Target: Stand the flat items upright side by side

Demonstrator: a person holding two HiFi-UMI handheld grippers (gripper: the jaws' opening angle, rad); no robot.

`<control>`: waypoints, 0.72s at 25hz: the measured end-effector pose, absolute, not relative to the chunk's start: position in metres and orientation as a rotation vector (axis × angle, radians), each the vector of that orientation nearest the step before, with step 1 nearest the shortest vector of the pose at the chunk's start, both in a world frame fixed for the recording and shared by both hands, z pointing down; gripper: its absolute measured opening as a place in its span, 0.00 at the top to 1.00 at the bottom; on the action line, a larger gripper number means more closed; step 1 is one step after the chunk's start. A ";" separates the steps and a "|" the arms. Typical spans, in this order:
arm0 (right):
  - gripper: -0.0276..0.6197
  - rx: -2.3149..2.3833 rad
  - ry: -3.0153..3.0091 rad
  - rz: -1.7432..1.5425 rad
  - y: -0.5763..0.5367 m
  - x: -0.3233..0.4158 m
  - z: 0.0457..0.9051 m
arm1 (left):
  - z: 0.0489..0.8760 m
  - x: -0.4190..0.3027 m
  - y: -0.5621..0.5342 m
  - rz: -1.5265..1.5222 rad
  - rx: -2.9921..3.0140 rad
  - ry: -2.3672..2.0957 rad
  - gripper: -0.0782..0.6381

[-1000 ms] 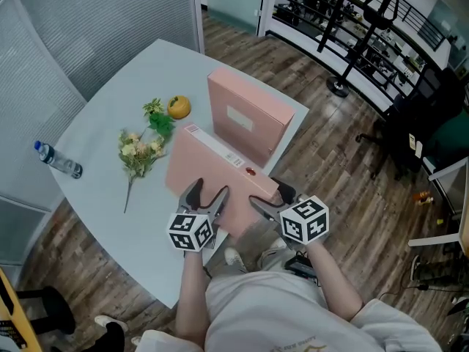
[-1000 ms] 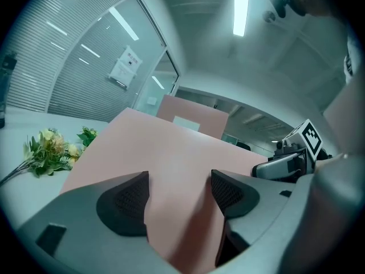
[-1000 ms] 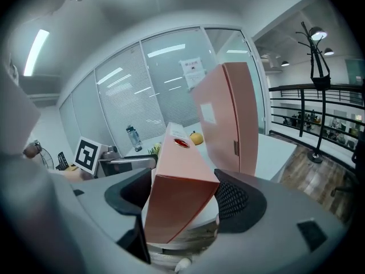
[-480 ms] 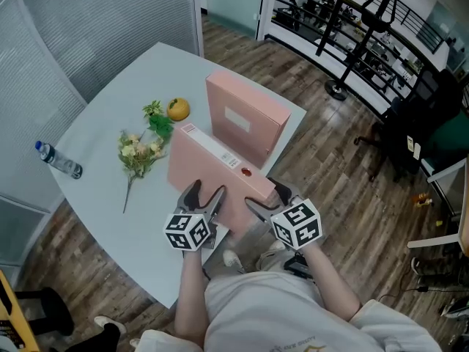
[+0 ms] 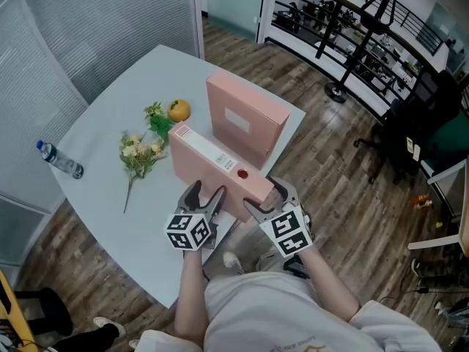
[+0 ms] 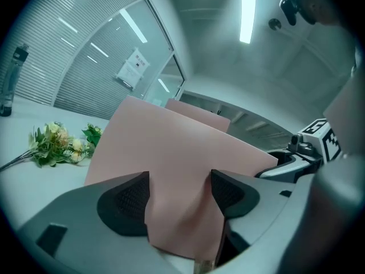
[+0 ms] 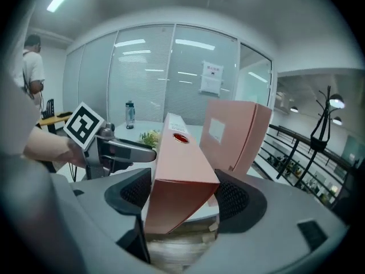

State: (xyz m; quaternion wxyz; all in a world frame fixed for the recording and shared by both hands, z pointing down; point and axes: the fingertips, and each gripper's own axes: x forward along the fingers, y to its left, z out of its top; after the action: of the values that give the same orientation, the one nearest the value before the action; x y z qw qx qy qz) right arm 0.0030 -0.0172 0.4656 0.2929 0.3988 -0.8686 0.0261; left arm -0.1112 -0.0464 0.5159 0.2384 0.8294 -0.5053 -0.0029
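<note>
Gripping the tilted pink box (image 5: 216, 169) by its near end with both claws, just in front of the upright pink box (image 5: 245, 127), on the person's side of it. Holding it part-way between flat and standing, spine facing up and long edge running almost parallel to the upright pink box. Most likely aiming to set it down alongside as the second of the pair. Taking it at two corners rather than one, presumably to stop so broad and flat a thing from twisting or toppling onto the upright pink box. Hanging its near end about at the edge of the table (image 5: 117, 101), probably to leave room for the claws underneath.

Clamping with the left gripper (image 5: 205, 196) on the corner farther from the upright pink box. Standing with jaws moderately apart, pads seeming to press on the pink board that fills the gap between them. Pinching with the right gripper (image 5: 265, 196) across the end nearer the upright pink box. Spreading its jaws wide, about the thickness of the box, one pad lying against each broad face, nothing else between.

Lying well to the left of the upright pink box and taking no part: flowers (image 5: 143, 149), an orange (image 5: 178, 108), and farther off a bottle (image 5: 58, 161).
</note>
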 end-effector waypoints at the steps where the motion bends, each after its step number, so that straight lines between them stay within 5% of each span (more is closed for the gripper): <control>1: 0.40 1.062 -2.282 0.004 -0.016 0.002 0.465 | 0.517 -0.111 -0.046 0.006 2.272 -1.387 0.43; 13: 0.40 1.040 -2.212 -0.145 -0.011 -0.002 0.465 | 0.528 -0.110 -0.039 0.070 2.269 -1.356 0.43; 18: 0.40 1.013 -2.292 0.041 -0.004 0.001 0.461 | 0.524 -0.112 -0.038 0.013 2.261 -1.377 0.43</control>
State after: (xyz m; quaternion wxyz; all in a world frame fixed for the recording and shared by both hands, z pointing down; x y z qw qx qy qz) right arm 0.0012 -0.0044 0.4606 0.3125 0.3840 -0.8687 0.0156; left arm -0.1116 -0.0384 0.5244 0.2448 0.8281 -0.5043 0.0049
